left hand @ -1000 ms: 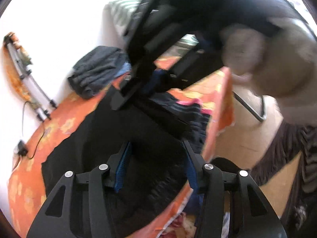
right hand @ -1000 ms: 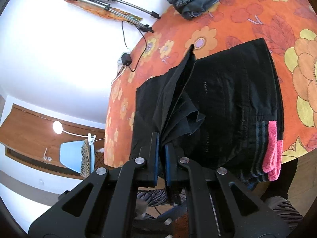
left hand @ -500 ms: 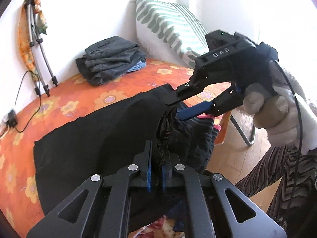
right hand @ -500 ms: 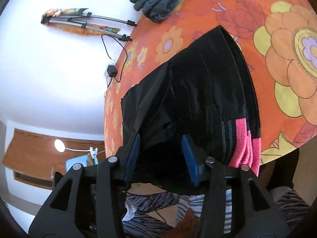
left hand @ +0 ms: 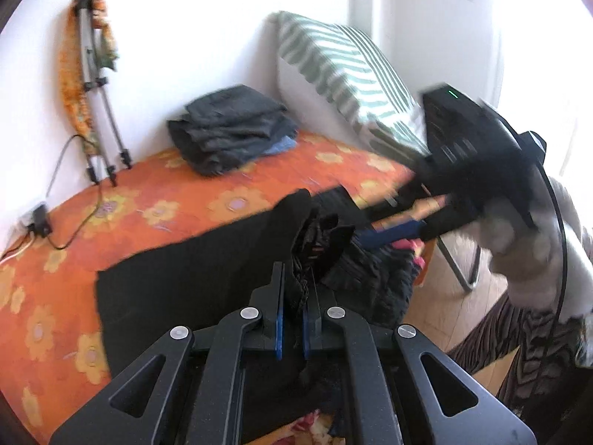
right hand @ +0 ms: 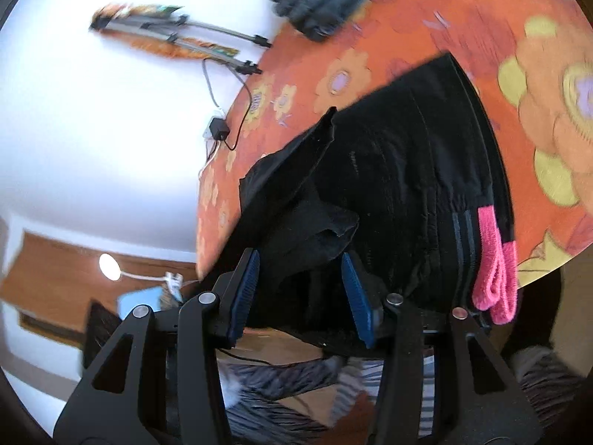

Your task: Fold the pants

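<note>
Where its blue pads meet near the bottom middle of its own view, the left claw (left hand: 292, 307) is clenched on a bunched fold of the black pants (left hand: 192, 282), with cloth and a dark cord squeezed up between the fingers. Its jaws have just been closing on that fold. The gathered fabric rises in a peak just past the fingertips, lifted off the rest of the garment.

The right claw (right hand: 302, 285) stands released, its jaws about half apart. They have just been opening. A loose flap of the pants (right hand: 400, 185) lies between the pads (right hand: 244, 289), and neither pad presses on it. In the left view the same claw (left hand: 393, 231) reaches in from the right, blurred, in a gloved hand (left hand: 519, 256), its blue pad just beside the raised fold.

The pants lie spread on a bed (left hand: 148, 204) with an orange flowered cover, near its front edge. A pink and grey-striped band (right hand: 496, 263) at one end of them hangs over that edge.

Farther back on the bed sits a pile of folded dark clothes (left hand: 229, 126), well apart from the pants. A green-striped pillow (left hand: 341, 70) leans on the wall beside it. A folded tripod (left hand: 96, 85) stands against the wall at left, with a cable and plug (left hand: 39, 218) below it.
</note>
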Demonstrator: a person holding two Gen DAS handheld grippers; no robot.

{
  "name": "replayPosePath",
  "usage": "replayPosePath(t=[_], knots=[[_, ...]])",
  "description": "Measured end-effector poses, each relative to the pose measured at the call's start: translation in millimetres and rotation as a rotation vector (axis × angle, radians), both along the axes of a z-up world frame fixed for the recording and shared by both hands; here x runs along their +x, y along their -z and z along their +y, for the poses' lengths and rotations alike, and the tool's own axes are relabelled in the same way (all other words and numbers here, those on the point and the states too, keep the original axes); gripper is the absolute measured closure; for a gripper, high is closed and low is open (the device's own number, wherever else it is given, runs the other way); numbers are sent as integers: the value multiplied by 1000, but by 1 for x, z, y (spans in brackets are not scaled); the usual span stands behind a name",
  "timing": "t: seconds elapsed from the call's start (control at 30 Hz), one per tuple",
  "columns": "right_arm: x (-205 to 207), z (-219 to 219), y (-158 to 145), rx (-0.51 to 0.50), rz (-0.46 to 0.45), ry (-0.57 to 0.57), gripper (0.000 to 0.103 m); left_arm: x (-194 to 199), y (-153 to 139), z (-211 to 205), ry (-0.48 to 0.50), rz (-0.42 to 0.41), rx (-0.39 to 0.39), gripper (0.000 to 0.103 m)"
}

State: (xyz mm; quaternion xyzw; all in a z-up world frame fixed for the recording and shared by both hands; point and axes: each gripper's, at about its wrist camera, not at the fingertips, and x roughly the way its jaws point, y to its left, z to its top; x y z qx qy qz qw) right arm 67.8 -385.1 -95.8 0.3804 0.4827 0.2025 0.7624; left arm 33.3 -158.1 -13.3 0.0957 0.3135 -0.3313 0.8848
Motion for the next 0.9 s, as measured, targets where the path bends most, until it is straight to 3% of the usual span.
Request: replayPosePath(t=[0.23,0.37,0.43,0.53,0.67,0.9], knots=[[-9,50,-7,-10,-10,-142,54,9,-32,28,-49,-76,-29,98],[8,60,-5,-34,-11,-93,54,-2,-29,27,-6,-69,-20,98],[21,48,-4,-62,-19,-10,54,-10,-21,21,24,-55,-11,98],[37,23,2,40,-18,60,54,-17,-3,6,68,-19,10,98],[49,0,16,162,28,90,54,-22,31,-26,139,36,51,98],[41,-22,53,260,110,154,54,-16,63,-50,176,96,74,98]])
